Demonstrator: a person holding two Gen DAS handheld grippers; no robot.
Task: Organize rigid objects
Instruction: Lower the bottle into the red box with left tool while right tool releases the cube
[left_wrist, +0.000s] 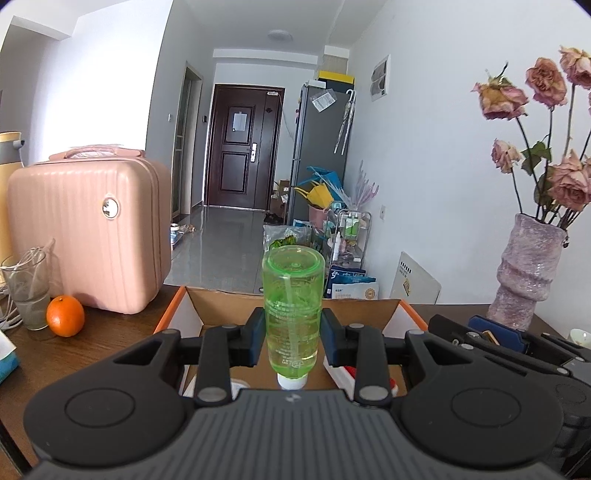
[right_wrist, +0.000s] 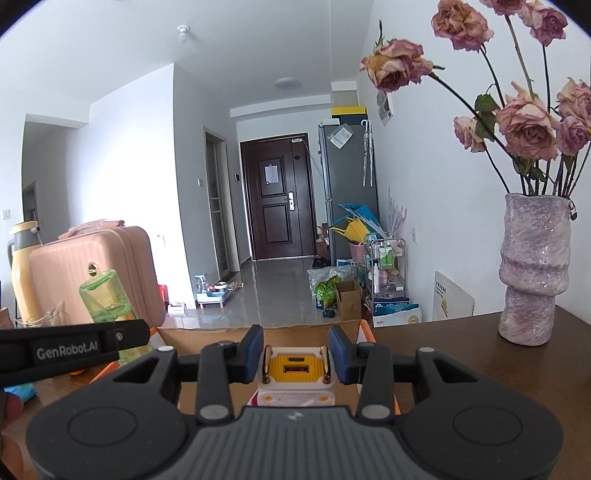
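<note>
Both claws point forward and slightly downward over an open brown cardboard box with an orange rim (left_wrist: 173, 306), which sits on the dark wooden surface (left_wrist: 110, 332).

The left claw (left_wrist: 293, 332) is pinching a translucent green plastic bottle (left_wrist: 293, 295) across its body. The bottle stands upside down between the blue pads, its white cap (left_wrist: 291, 382) at the bottom near the claw's body and its flat base up, above the box's opening. In the right wrist view the same bottle (right_wrist: 107, 295) rises above the left claw's black finger at the left edge.

The right claw (right_wrist: 295, 356) is pinching a small white and yellow block-shaped charger with gold prongs (right_wrist: 295, 369); the pads press on its two sides, and it hangs over the box (right_wrist: 351, 328).

Beside the box on the left lie a round orange fruit (left_wrist: 65, 316) and a ribbed pink hard-shell case (left_wrist: 88, 225); to the right stands a mottled purple vase of dried roses (right_wrist: 532, 269).
</note>
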